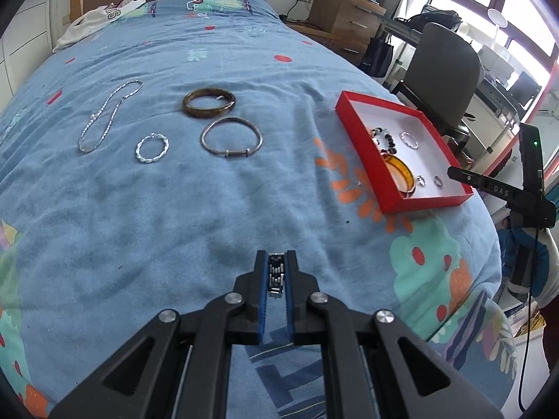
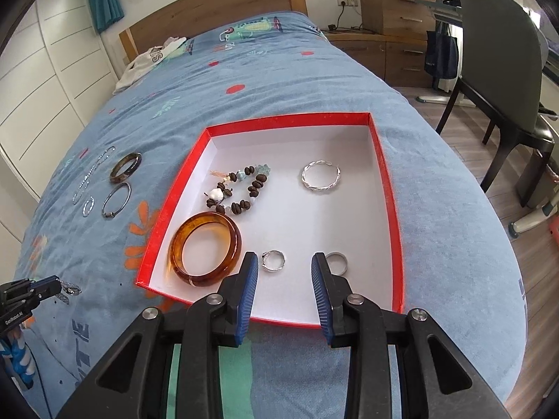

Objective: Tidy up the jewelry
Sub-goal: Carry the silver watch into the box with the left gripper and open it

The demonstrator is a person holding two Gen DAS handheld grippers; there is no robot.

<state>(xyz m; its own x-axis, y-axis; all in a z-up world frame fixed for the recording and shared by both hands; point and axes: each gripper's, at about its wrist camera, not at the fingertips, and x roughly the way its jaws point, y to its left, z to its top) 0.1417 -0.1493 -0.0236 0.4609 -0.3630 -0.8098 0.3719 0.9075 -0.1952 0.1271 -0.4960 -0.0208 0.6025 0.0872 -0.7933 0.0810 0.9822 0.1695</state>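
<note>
Bracelet (image 1: 276, 276), metal links: clamped in left gripper (image 1: 277, 265) jaws, above bed (image 1: 174, 209). Right gripper (image 2: 284, 269) jaws apart, empty, over red box (image 2: 384, 181) holding amber bangle (image 2: 206, 253).

"DAS" stands on the right gripper (image 1: 503, 192); "GenRobot.AI" on the left gripper (image 2: 15, 317); large letters "TE" on the bedspread (image 2: 82, 342).
</note>
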